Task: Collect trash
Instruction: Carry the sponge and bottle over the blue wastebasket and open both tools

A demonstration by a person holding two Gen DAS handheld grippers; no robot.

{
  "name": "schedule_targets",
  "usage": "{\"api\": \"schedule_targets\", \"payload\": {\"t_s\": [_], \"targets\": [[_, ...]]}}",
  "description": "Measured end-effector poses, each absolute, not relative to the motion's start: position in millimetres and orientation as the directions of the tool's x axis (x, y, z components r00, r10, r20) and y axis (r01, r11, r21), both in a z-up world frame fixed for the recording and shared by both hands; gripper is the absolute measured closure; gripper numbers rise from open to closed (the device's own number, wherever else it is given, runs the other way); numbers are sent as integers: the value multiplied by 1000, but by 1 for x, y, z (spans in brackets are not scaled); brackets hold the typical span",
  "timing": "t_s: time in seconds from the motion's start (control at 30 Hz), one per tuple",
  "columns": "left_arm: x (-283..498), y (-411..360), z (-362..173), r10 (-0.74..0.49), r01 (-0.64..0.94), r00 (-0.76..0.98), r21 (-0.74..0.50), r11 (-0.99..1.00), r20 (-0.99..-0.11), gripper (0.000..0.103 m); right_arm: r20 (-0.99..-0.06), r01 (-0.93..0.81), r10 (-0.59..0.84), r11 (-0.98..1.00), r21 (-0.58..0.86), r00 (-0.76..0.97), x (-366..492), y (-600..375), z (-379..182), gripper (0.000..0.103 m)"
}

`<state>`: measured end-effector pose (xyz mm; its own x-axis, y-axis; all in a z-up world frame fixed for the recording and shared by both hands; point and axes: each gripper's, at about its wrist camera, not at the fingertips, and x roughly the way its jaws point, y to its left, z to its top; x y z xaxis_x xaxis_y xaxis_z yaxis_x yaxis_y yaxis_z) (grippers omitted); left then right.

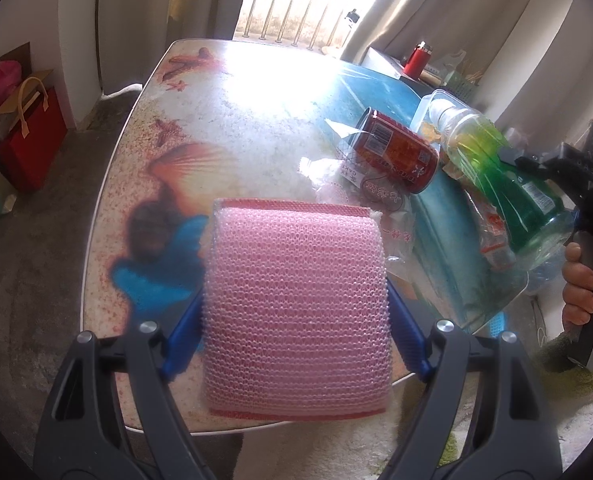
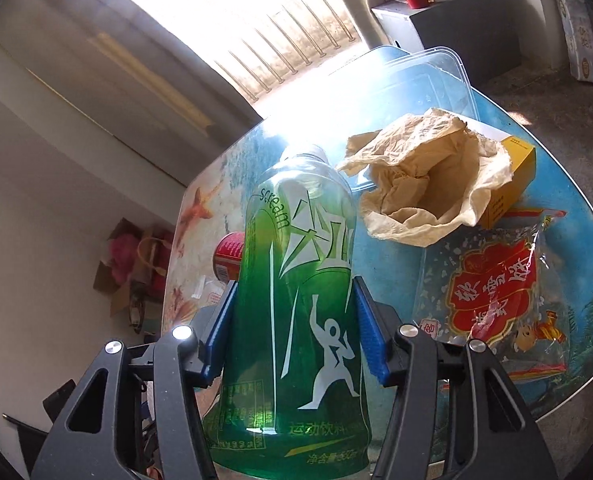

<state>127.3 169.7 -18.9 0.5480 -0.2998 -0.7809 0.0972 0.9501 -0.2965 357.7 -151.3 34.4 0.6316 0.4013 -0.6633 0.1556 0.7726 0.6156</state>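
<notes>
Bottle (green) clamped in right tongs; left tongs grip pink sponge.

The left gripper has its 2 blue pads pressed against a pink sponge. The right gripper clamps a green bottle, its handle held by the person's right hand at the right.

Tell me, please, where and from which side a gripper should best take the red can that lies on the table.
Probably across the middle of its round body. The red can lies on its side on the table, atop clear wrappers, so its curved wall faces up. Come from above, fingers straddling its width. The green bottle sits close on its right, so the left approach looks freer. Both grippers are full now.
</notes>
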Motion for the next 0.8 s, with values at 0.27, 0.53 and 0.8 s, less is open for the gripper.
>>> {"api": "schedule_targets", "payload": {"t_s": [0.27,0.53,0.8], "targets": [[124,163,0,-338,131,574,-324,937,-746,26,-475,18,601,608,793,643,334,-159,48,49],[120,137,32,-353,201,615,-293,935,-705,26,-317,-80,663,495,865,679,306,-183,62,49],[121,69,68,-450,363,607,-276,890,-655,26,-265,-88,563,522,848,782,236,-247,76,49]]}}
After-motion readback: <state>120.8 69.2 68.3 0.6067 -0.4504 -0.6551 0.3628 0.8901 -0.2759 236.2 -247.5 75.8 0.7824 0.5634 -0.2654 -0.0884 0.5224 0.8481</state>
